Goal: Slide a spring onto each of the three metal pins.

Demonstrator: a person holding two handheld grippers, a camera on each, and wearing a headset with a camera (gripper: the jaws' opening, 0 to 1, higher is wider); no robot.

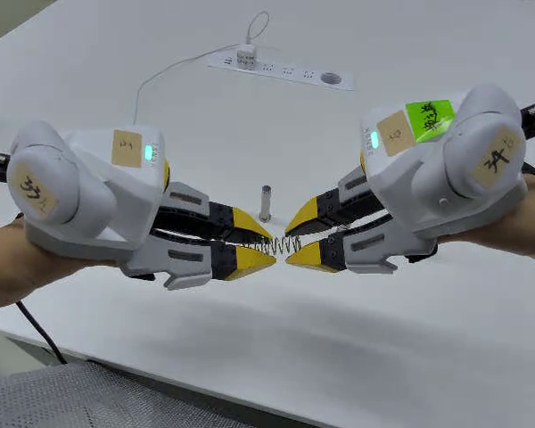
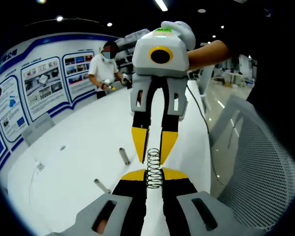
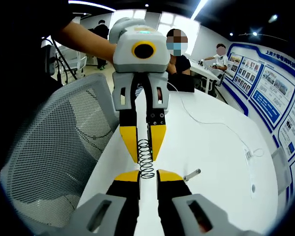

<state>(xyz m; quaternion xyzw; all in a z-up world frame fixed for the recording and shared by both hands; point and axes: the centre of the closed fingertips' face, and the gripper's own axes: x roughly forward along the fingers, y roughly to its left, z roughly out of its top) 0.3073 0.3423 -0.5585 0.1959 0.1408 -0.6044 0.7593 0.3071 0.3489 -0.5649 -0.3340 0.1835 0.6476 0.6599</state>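
Just above the white surface [image 1: 392, 339], mid-air btw the two tools, the spring [image 1: 282, 243] is hanging roughly level. The left tool [image 1: 269, 247] is pinching one end. The right tool [image 1: 294, 242] is sitting round the other end w/ jaws a bit apart, and I can't tell if it's actually clamping. Just behind, the upright pin [image 1: 266, 203] is standing bare. The 2nd pin [image 2: 102, 187] nearby is looking bare too. So prob. nothing's threaded yet, and all 3 pins are waiting for springs.
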